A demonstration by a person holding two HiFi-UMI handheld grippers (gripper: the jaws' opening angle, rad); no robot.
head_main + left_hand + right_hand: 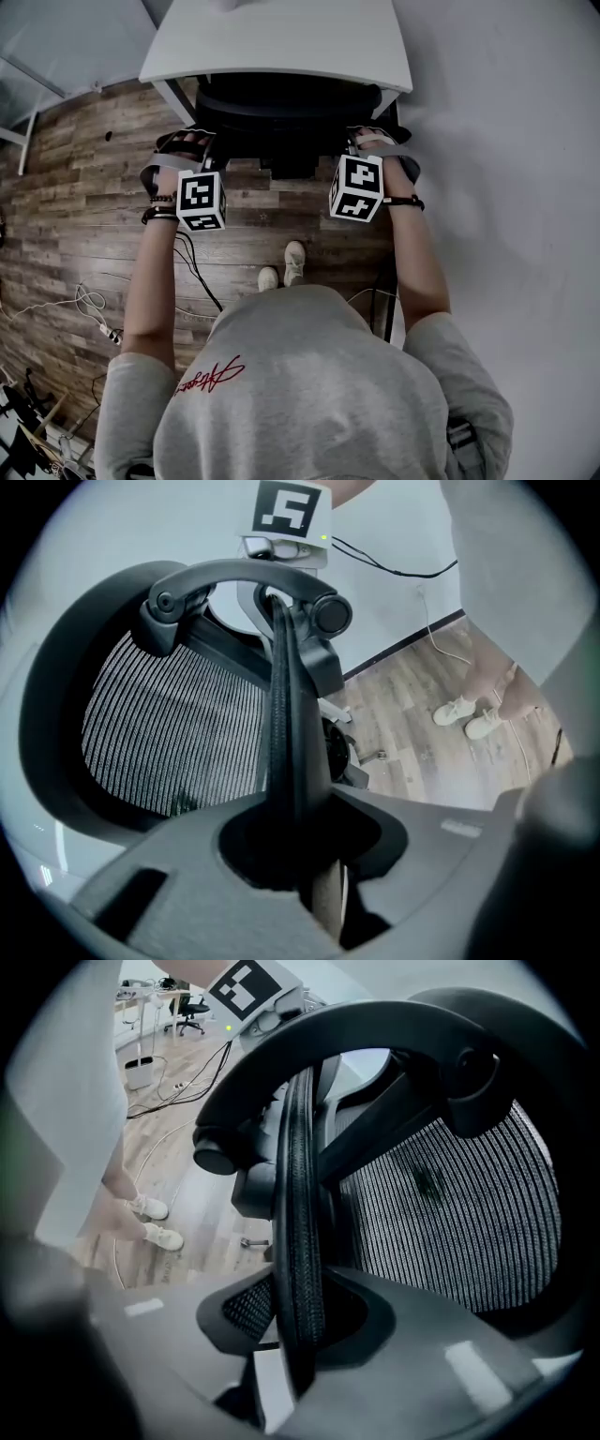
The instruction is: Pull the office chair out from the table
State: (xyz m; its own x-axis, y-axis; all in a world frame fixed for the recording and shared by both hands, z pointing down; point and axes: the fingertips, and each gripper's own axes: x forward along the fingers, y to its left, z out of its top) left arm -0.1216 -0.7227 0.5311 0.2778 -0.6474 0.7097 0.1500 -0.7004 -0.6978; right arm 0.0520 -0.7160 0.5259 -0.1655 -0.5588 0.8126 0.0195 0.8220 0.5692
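Jaws of the left gripper (187,145) and right gripper (373,141) were clamped on the office chair (281,108) backrest rim, near the table (281,42).

One table (281,42), one chair (281,105) (nearby), two hand-held grippers (192,142) (371,139).

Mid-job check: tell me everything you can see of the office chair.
The office chair is black, with a see-through mesh backrest in a curved hard frame and a rear brace with round knobs. It stands upright, pushed in with its seat under the white table. The left gripper and right gripper each clamp the backrest's rim, one per side.
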